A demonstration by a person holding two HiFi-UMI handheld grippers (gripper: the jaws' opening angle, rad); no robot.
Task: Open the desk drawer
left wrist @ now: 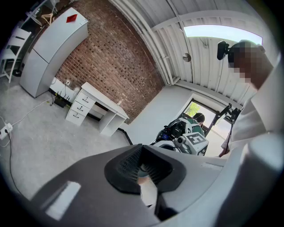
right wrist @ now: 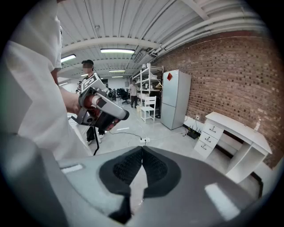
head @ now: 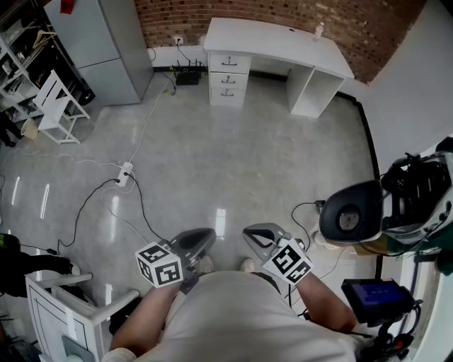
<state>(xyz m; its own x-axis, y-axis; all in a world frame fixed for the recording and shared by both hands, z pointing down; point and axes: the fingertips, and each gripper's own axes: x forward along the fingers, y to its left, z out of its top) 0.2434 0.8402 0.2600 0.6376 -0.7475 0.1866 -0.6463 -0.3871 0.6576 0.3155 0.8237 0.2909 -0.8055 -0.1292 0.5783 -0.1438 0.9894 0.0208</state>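
Standing at the frame's top centre, the white tabletop (head: 283, 39) has three shut drawers (head: 228, 76) under its left end, their handles too small to make out. Low in frame, the left gripper (head: 204, 240) and right gripper (head: 253, 235) hover well apart from them, fingers (right wrist: 122, 170) clenched on nothing, rear parts hidden by the person's torso (head: 233, 318).

The table (head: 283, 39) is seen in plain white, its three drawers (head: 228, 76) white with small dark handles; the wall (head: 297, 13) behind is patterned in red-brown brick; the floor (head: 233, 162) is shown in glossy pale grey; the tall cabinet (left wrist: 49, 48) is finished in light grey and marked with a red diamond (left wrist: 71, 18); a chair (head: 56, 102) is painted white; the left claw (left wrist: 142, 146) and right claw (right wrist: 142, 148) are moulded in grey, with black ribbed pads (right wrist: 120, 168); the cube (head: 159, 265) on each is printed with black-and-white square markers.
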